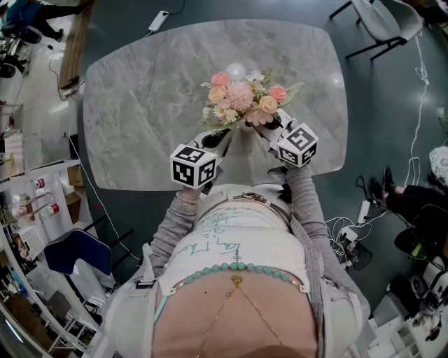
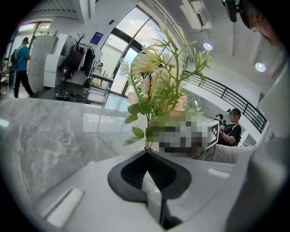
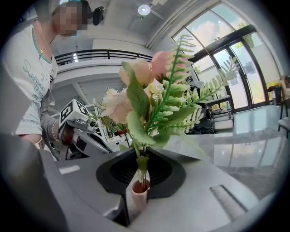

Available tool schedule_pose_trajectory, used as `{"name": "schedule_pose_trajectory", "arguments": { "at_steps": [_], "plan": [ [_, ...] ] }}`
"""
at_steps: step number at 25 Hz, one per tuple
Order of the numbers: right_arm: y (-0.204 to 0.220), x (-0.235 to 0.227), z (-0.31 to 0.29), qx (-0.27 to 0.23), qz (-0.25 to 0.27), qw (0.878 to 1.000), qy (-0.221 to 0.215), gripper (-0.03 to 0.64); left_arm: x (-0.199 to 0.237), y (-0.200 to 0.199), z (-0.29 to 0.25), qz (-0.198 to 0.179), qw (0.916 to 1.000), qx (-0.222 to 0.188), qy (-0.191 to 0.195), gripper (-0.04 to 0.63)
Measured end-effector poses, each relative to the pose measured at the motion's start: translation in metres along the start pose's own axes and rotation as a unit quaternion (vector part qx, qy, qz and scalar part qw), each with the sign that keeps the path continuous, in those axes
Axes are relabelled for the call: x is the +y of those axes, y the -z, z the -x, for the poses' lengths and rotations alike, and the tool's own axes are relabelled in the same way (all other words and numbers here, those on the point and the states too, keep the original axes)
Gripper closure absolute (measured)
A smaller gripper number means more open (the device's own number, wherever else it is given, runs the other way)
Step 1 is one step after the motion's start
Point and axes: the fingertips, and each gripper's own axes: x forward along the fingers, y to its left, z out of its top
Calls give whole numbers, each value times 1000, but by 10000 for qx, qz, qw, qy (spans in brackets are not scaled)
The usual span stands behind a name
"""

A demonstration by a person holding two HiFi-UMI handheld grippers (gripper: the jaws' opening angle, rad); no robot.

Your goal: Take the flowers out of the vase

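Observation:
A bouquet (image 1: 241, 98) of pink, peach and white flowers with green fern hangs over the grey marble table (image 1: 140, 105), between both grippers. My right gripper (image 1: 269, 126) is shut on a small pink vase (image 3: 139, 192), and the stems stand in the vase's mouth, with the flowers (image 3: 145, 95) rising above the jaws. My left gripper (image 1: 222, 136) is shut on a green flower stem (image 2: 147, 140) just past its tips, with leaves and pale blooms (image 2: 156, 86) above. In the head view the vase is hidden under the blooms. The left gripper (image 3: 81, 136) shows close beside the right one.
The table's near edge (image 1: 210, 187) lies just in front of the person's body. A white chair (image 1: 381, 21) stands at the far right and a blue chair (image 1: 77, 252) at the near left. Cables (image 1: 420, 77) run over the floor on the right. Shelves (image 1: 28, 203) stand at left.

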Motion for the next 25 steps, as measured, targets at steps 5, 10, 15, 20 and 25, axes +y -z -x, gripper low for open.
{"name": "schedule_pose_trajectory", "arguments": {
  "at_steps": [5,10,15,20,25],
  "plan": [
    [-3,-4,4,-40,-23,10000,-3,549,-2,-2,-2,-6,10000,16,-49,594],
    [-6,4,2,-71,44,9999,-69,549,1,2,4,38,9999,-18,-92,594],
    [-14,7,6,-143,101,9998,-110,549,-2,4,4,41,9999,-48,-109,594],
    [-18,14,8,-210,174,9995,-126,549,-4,7,8,44,9999,-104,-109,594],
    [-26,17,11,-293,210,9993,-132,551,-6,6,10,62,9998,-151,-120,594]
  ]
}}
